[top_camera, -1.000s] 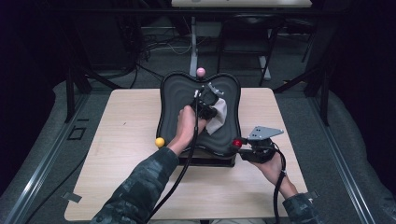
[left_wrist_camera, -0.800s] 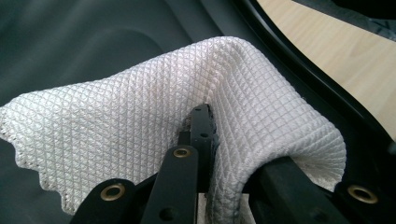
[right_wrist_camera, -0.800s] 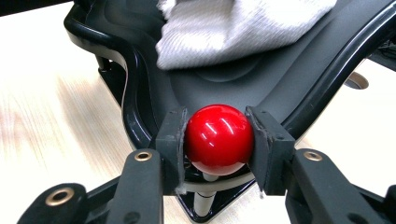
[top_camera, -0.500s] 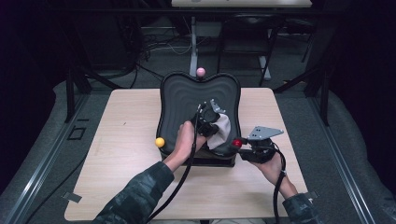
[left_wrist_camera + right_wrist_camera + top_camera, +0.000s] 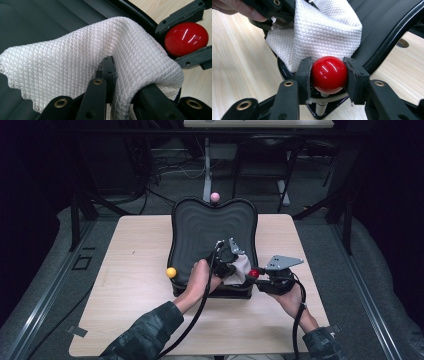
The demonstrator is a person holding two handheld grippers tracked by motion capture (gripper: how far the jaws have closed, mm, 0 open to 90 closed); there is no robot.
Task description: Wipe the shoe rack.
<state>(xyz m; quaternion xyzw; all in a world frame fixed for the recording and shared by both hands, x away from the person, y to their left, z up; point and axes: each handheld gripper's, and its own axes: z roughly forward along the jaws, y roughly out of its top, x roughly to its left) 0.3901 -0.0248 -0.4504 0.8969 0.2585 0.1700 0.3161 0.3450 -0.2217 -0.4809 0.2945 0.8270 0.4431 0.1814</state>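
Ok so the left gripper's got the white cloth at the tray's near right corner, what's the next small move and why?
Probably drag the white cloth back along the ridged black tray, away from the near right corner. The left gripper is shut on the cloth, which now bunches over the tray's rim beside the red ball; the right gripper is clamped on that ball, seemingly steadying the tray for wiping.
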